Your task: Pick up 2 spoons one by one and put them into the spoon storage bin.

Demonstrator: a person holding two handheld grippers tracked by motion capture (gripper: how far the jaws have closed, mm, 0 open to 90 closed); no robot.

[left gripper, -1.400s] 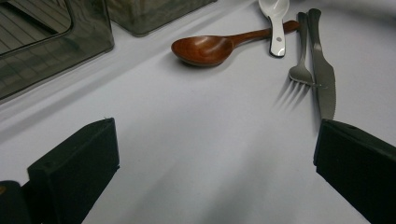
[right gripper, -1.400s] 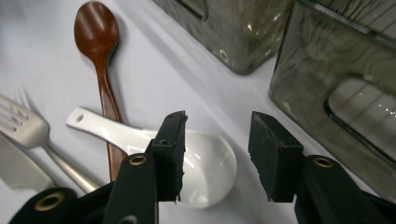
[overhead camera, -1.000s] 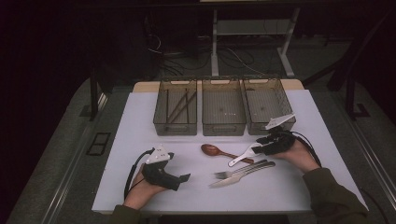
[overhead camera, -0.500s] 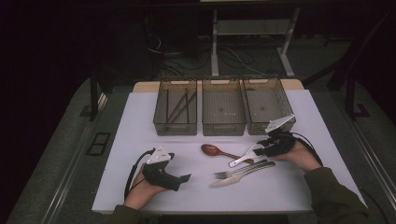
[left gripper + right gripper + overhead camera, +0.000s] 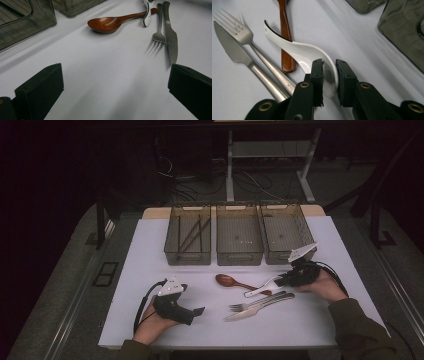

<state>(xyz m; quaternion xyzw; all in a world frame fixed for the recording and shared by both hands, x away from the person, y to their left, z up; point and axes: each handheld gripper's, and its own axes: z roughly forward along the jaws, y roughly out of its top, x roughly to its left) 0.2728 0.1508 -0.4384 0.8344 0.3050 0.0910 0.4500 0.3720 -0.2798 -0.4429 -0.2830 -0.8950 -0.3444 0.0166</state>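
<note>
Your left gripper (image 5: pixel 199 311) rests spread wide on the table (image 5: pixel 150 245). Your right gripper (image 5: pixel 329 72) has just been closing and pinches the white spoon (image 5: pixel 307 53), which lies across the wooden spoon (image 5: pixel 285 37), beside the fork (image 5: pixel 249 40) and knife (image 5: pixel 234 50). Three bins (image 5: pixel 239 240) stand beyond.

The white counter (image 5: pixel 150 250) carried three clear bins (image 5: pixel 239 241) along its far edge; nearer lay a wooden spoon (image 5: pixel 228 281), a white spoon (image 5: pixel 261 287), a fork (image 5: pixel 250 304) and a knife (image 5: pixel 245 313).
</note>
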